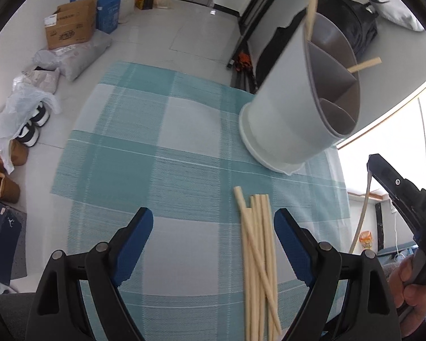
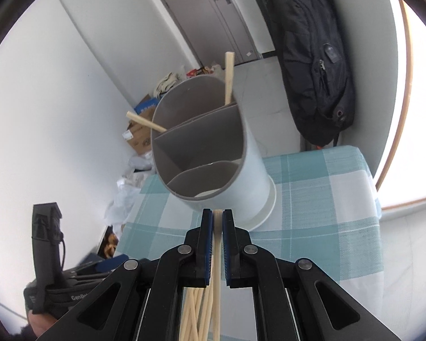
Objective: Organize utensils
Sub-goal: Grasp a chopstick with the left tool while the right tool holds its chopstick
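- Right gripper (image 2: 218,213) is clamping a single pale chopstick (image 2: 217,258); the blue pads are sitting nearly closed on it, and the stick is running back between the jaws toward the camera.
- The held chopstick's tip is sticking out just past the fingertips, pointing at the near base of the utensil holder (image 2: 233,170), just short of it.
- Under the right jaws, the pile of chopsticks (image 2: 196,312) is lying on the checked cloth (image 2: 326,204), fanned and crossing.
- Left gripper (image 1: 213,221) is standing wide open and gripping nothing, hovering over the cloth (image 1: 156,147).
- In the left wrist view the same pile (image 1: 258,255) is lying between the open fingers, hard against the right finger (image 1: 292,244) and well away from the left one; whether it is touching that pad I cannot tell.
- The sticks are pale cream, thin, roughly parallel at the far ends and crossing near the camera.
- The holder (image 1: 304,113) is standing upright on the cloth beyond the pile, to the right in the left view; it is a white cylinder with a grey inner lining, on a white saucer-like base.
- Grey dividers are splitting it into compartments; two wooden chopsticks (image 2: 228,76) are leaning in the far one, one at each end, tips poking over the rim.
- The near compartments are looking empty of sticks.
- The right gripper's body (image 1: 406,199) and the hand (image 1: 411,287) holding it are showing at the right edge of the left view.
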Tool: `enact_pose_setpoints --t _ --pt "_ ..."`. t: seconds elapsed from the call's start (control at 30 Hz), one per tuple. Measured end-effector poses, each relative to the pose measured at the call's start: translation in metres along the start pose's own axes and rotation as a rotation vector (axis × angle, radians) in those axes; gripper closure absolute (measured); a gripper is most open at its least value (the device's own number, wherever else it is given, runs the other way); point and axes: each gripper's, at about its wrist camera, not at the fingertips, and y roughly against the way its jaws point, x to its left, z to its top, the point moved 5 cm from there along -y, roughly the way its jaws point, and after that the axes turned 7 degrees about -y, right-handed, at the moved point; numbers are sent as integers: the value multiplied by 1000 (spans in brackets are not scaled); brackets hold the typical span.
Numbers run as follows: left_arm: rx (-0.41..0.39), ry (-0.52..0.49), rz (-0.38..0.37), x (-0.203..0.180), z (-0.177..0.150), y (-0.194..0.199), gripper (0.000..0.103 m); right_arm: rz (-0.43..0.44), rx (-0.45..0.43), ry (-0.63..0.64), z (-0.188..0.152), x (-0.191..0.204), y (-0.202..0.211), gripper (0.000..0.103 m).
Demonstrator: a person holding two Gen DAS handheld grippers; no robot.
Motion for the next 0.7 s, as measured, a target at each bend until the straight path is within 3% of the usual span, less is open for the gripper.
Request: enact_pose_setpoints --t 0.13,0.4,0.57,0.7 --pt "27 -32 40 -9 3 -7 21 23 -14 -46 3 -8 10 97" --pt "101 15 65 -9 6 -23 27 56 -30 -77 7 -19 23 97" --pt "150 1 86 -17 6 -32 55 73 -31 -100 9 -26 26 97" --pt "182 -19 88 -25 8 -39 64 74 -32 -116 11 -30 26 97"
